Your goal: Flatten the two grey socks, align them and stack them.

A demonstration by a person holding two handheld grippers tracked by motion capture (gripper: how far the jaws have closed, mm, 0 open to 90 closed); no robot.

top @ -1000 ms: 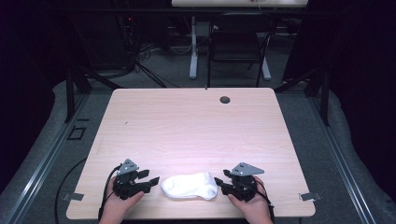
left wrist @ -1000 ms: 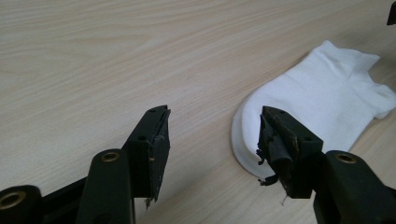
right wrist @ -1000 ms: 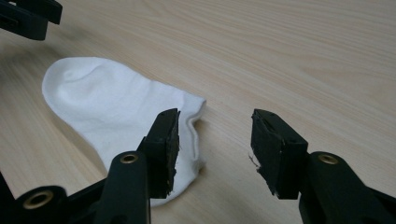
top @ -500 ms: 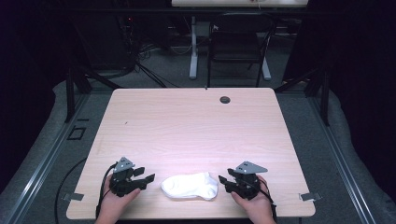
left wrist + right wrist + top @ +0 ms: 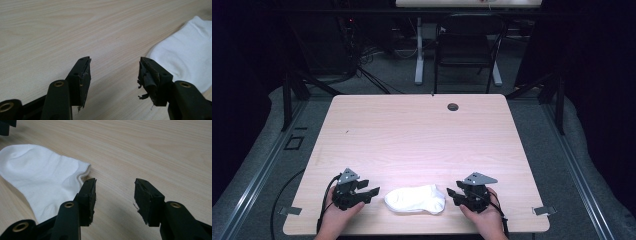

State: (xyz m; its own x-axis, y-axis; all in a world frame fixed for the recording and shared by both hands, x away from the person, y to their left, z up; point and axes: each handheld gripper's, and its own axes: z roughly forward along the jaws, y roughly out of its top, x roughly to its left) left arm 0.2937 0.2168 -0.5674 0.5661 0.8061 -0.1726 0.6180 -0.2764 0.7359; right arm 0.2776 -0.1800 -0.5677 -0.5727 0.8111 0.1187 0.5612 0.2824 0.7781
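Note:
A white ankle sock (image 5: 416,199) lies flat near the front edge of the light wooden table (image 5: 422,135). My left gripper (image 5: 374,192) rests on the table just left of the sock, held in a hand and pointing at it. In the left gripper view the left gripper (image 5: 113,67) is open with bare wood between the jaws, and the sock (image 5: 185,52) lies just beyond the right jaw. My right gripper (image 5: 451,194) sits just right of the sock. In its own view the right gripper (image 5: 115,187) is open over bare wood, with the sock's cuff (image 5: 42,177) beside the left jaw.
A round cable hole (image 5: 453,106) sits near the table's far edge. A dark chair (image 5: 467,50) and desk legs stand behind the table. Metal clips (image 5: 289,211) (image 5: 544,211) mark the front corners. Wide bare wood stretches beyond the sock.

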